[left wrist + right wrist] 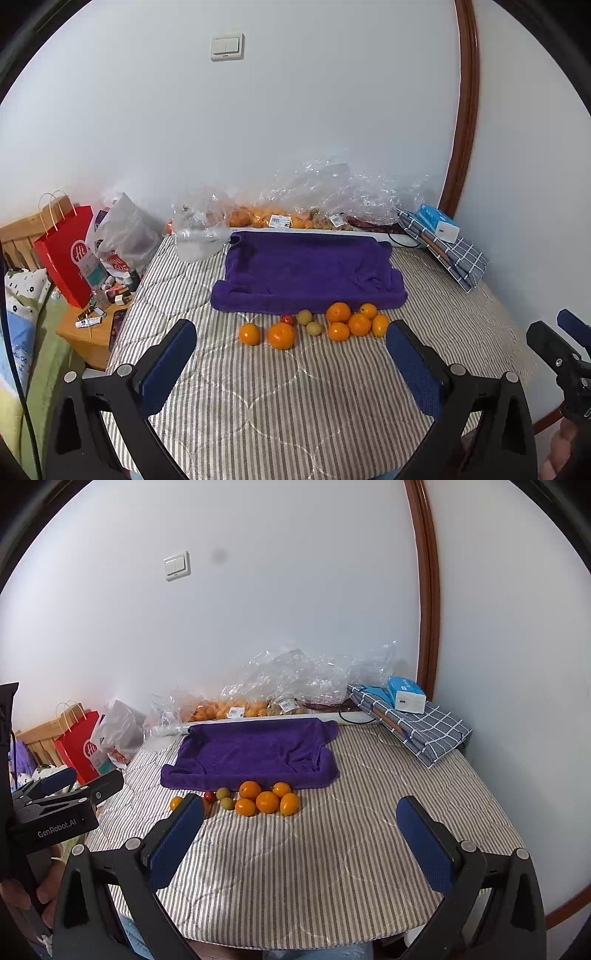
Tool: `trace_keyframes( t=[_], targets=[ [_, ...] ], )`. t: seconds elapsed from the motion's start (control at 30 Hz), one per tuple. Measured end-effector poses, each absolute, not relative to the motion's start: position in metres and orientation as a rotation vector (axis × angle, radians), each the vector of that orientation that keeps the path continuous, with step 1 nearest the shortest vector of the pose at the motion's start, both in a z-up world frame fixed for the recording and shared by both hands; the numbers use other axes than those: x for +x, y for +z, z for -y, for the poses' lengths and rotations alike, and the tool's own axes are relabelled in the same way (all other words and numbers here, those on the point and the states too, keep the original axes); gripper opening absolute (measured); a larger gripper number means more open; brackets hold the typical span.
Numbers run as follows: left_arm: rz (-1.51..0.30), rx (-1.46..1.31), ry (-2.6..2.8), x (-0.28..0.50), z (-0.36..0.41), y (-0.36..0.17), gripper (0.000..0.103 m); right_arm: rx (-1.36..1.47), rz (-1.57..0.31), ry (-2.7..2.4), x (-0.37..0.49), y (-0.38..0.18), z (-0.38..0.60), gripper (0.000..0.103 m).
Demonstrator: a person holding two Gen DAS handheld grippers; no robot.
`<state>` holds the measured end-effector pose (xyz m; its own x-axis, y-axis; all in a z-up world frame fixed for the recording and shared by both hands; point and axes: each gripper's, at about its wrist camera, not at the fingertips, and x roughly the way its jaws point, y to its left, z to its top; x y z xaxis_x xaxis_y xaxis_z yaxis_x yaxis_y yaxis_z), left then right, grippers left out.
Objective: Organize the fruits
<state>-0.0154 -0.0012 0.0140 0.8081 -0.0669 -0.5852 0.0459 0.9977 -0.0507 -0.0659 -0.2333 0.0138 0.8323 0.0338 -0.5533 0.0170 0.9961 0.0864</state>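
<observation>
Several oranges (339,313) (250,789) lie in a loose row on the striped bedcover, just in front of a purple towel (306,269) (255,751). Two small green fruits (304,317) (223,794) and a small red one (287,319) (209,796) sit among them. My left gripper (291,334) hangs open above the cover, short of the fruit, with nothing between its blue pads. My right gripper (301,808) is open too, to the right of the fruit cluster; its left finger (177,834) hides part of one orange.
Clear plastic bags (325,192) holding more oranges lie along the wall behind the towel. A folded checked cloth (448,251) with a blue tissue box (439,221) sits at the back right. A red paper bag (68,254) and a cluttered wooden nightstand (88,332) stand at the left.
</observation>
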Motion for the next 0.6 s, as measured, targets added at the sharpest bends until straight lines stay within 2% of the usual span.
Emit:
trace_keyframes(
  t=[0.6],
  targets=[
    [-0.629,-0.034,-0.062,-0.0147,0.0032,0.0157,0.103,0.092,-0.597,0.011,-0.0647,0.0128,0.2322,0.103]
  ],
)
